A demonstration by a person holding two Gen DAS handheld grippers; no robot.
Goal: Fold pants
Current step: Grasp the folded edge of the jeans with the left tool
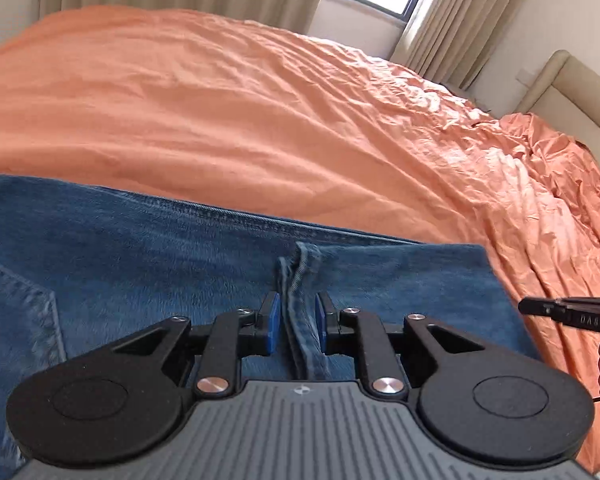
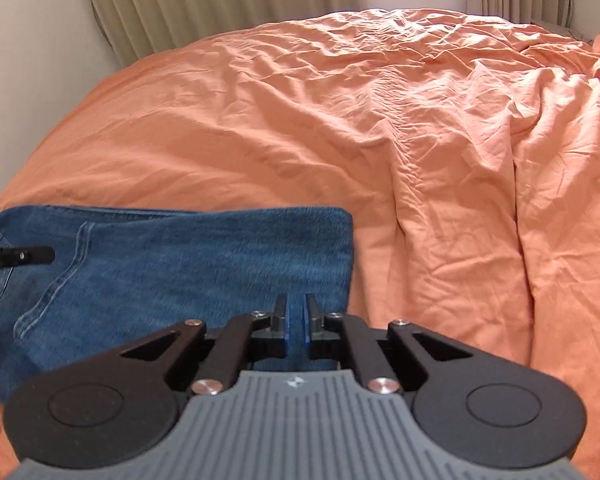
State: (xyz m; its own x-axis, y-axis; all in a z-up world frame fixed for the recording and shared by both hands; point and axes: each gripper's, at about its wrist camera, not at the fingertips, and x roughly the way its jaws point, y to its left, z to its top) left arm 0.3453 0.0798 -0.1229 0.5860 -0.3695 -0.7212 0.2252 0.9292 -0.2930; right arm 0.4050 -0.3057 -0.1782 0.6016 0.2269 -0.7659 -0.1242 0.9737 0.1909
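Nearest, a raised denim seam fold point(image 1: 300, 280) is straddled by the slightly spread left tongs point(image 1: 297, 322), while the right tongs point(image 2: 296, 322) are pinched on the folded jeans point(image 2: 180, 264), laid on the near edge of the orange bed point(image 2: 380, 128), presumably for another fold.

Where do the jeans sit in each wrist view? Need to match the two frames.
Left wrist: jeans fill the lower left and centre, a seam ridge running between the left gripper pads.
Right wrist: the jeans lie lower left, folded edge right of centre, above the right gripper.
Shared landmark: orange bedsheet with the curtained window behind.
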